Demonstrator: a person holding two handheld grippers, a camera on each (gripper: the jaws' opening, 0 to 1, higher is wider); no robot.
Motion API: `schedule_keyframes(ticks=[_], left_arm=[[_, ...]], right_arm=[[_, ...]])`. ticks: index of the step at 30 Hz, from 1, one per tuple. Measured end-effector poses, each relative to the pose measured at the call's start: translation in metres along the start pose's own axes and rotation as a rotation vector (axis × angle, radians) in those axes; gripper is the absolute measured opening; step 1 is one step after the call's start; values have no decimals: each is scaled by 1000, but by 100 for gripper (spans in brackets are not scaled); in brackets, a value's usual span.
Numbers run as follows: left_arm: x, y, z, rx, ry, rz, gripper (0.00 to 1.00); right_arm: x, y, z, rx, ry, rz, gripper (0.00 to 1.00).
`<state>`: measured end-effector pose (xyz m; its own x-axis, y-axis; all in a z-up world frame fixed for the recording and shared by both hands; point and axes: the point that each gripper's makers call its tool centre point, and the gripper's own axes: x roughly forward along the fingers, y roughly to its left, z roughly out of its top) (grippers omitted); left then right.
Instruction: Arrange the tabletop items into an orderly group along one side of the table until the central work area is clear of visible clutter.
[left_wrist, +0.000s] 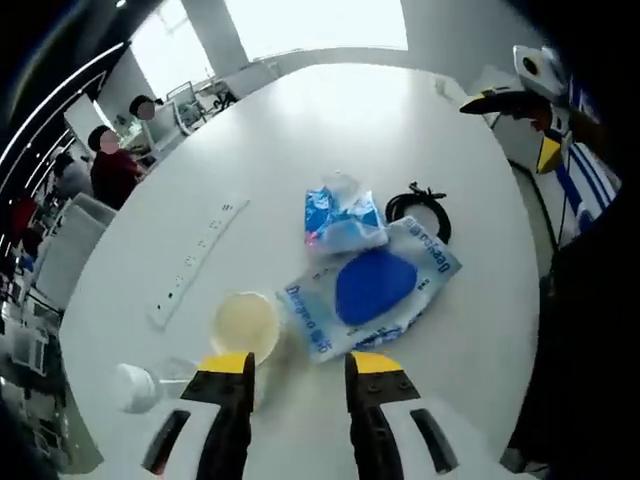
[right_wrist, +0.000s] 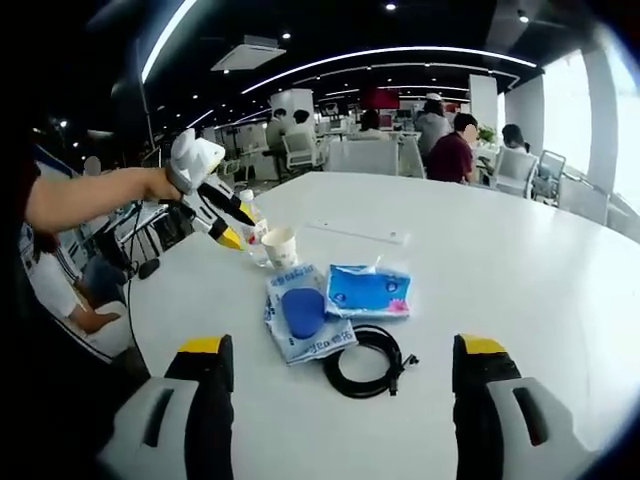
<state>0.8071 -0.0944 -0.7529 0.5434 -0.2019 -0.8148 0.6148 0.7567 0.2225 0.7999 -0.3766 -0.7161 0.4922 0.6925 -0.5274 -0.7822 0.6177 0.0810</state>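
White round table (right_wrist: 520, 260) in a busy open office. Going left to right in the right gripper view: left gripper (right_wrist: 228, 226) hovering jaws apart over a paper cup (right_wrist: 281, 246), then two blue plastic packets (right_wrist: 305, 318) (right_wrist: 368, 291), a black coiled cable (right_wrist: 366, 362) in front. Right gripper (right_wrist: 340, 372) spread wide, holding nothing.

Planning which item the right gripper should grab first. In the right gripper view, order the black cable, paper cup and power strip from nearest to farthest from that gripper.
1. Black cable, coiled just ahead between the jaws of the right gripper.
2. Paper cup, farther back on the left.
3. Power strip, farthest, slightly right.
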Motion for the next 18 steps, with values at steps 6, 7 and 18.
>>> schedule_keyframes(ticks=[6, 7, 18], left_arm=[[-7, -11, 8, -135, -73, 21, 48], [-7, -13, 9, -145, -76, 23, 49], [-15, -48, 30, -312, -175, 92, 72]], right_arm=[[2, -9, 4, 26, -11, 18, 91], [2, -10, 5, 43, -15, 28, 91], [9, -30, 5, 6, 9, 77, 99]])
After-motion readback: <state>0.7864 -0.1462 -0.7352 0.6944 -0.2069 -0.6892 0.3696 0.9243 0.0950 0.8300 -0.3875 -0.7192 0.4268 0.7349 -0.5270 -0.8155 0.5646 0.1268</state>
